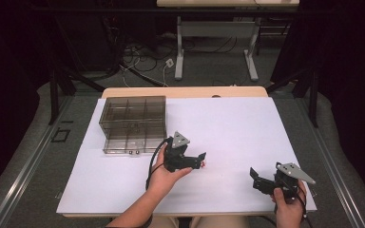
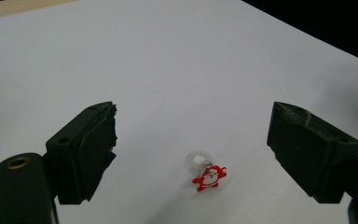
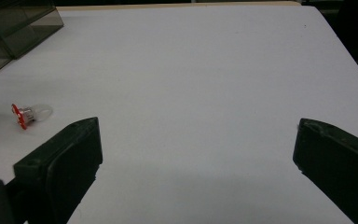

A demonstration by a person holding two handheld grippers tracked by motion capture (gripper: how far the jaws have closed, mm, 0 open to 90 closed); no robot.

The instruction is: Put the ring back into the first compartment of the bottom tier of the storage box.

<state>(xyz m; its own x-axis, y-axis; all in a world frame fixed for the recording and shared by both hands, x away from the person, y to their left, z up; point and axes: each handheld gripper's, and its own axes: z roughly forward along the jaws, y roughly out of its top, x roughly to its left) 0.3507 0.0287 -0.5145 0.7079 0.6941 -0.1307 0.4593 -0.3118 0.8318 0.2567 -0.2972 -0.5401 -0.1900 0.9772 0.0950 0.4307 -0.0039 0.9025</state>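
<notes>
A small clear ring with a red Santa charm [image 2: 207, 173] lies on the white table sheet [image 1: 233, 128]. It shows as a red speck [image 1: 203, 164] in the high view and at the left [image 3: 27, 114] in the right gripper view. My left gripper [image 2: 193, 154] stands open just over it, the ring lying between and a little ahead of the two jaws. That left gripper [image 1: 200, 159] sits mid-table. My right gripper [image 1: 254, 179] is open near the front right edge, with nothing between its jaws [image 3: 193, 154].
A smoky clear compartment box [image 1: 134, 123] stands at the back left of the sheet, its corner also at top left [image 3: 14, 28] in the right gripper view. Wooden table edge [image 1: 185, 91] runs along the back. Desk legs and cables lie on the floor beyond.
</notes>
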